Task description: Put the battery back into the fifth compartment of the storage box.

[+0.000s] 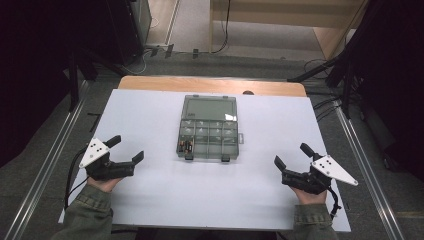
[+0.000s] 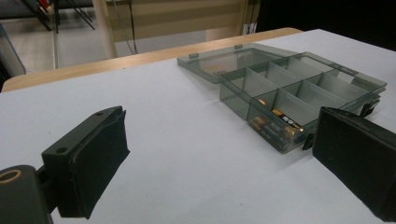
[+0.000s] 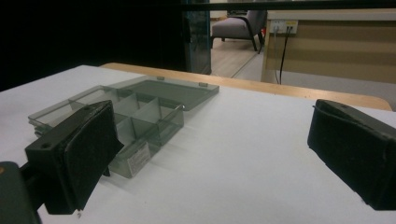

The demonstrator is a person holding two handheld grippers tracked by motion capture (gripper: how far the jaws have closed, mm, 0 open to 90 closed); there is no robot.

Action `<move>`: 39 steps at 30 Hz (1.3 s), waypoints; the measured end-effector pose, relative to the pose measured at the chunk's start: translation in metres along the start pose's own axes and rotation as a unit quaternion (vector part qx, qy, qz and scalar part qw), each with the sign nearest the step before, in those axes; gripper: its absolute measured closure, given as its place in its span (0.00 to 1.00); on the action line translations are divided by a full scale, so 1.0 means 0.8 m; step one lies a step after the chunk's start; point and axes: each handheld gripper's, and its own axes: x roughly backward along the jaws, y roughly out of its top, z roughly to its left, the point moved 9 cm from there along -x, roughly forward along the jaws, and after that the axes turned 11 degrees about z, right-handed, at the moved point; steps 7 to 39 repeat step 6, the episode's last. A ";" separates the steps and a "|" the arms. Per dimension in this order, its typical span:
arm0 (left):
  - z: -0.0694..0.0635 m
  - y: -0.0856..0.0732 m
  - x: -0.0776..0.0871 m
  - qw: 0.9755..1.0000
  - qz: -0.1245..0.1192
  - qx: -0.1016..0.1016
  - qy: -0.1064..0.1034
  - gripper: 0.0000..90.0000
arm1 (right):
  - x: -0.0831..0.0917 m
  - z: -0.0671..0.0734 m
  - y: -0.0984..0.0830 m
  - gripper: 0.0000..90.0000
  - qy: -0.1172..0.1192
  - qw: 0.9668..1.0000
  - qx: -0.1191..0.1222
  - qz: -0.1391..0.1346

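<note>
A clear grey compartment box (image 1: 208,140) lies in the middle of the white table top (image 1: 150,195), its lid (image 1: 209,106) folded flat toward the far side. Batteries (image 1: 186,146) lie in its near-left compartment; the other compartments look empty. My left gripper (image 1: 126,149) rests open at the left, a short way from the box. My right gripper (image 1: 292,155) rests open at the right. The left gripper view has its wide-apart pads (image 2: 93,158) framing the box (image 2: 299,91) and batteries (image 2: 276,125). In the right gripper view, the box (image 3: 140,116) lies beyond the left pad (image 3: 74,158).
A wooden table edge (image 1: 210,84) runs along the far side. Metal rails (image 1: 55,160) flank the table on the floor, with dark stands and cables (image 1: 325,105) behind. A chair (image 3: 238,25) and wooden furniture stand far off.
</note>
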 end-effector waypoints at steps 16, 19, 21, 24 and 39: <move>0.000 0.000 0.000 1.000 0.002 -0.001 0.001 0.04 | 0.002 0.001 0.002 0.03 -0.005 1.000 0.009 -0.006; 0.000 0.000 0.000 1.000 0.002 -0.001 0.001 0.04 | 0.002 0.001 0.002 0.03 -0.005 1.000 0.009 -0.006; 0.000 0.000 0.000 1.000 0.002 -0.001 0.001 0.04 | 0.002 0.001 0.002 0.03 -0.005 1.000 0.009 -0.006; 0.000 0.000 0.000 1.000 0.002 -0.001 0.001 0.04 | 0.002 0.001 0.002 0.03 -0.005 1.000 0.009 -0.006; 0.000 0.000 0.000 1.000 0.002 -0.001 0.001 0.04 | 0.002 0.001 0.002 0.03 -0.005 1.000 0.009 -0.006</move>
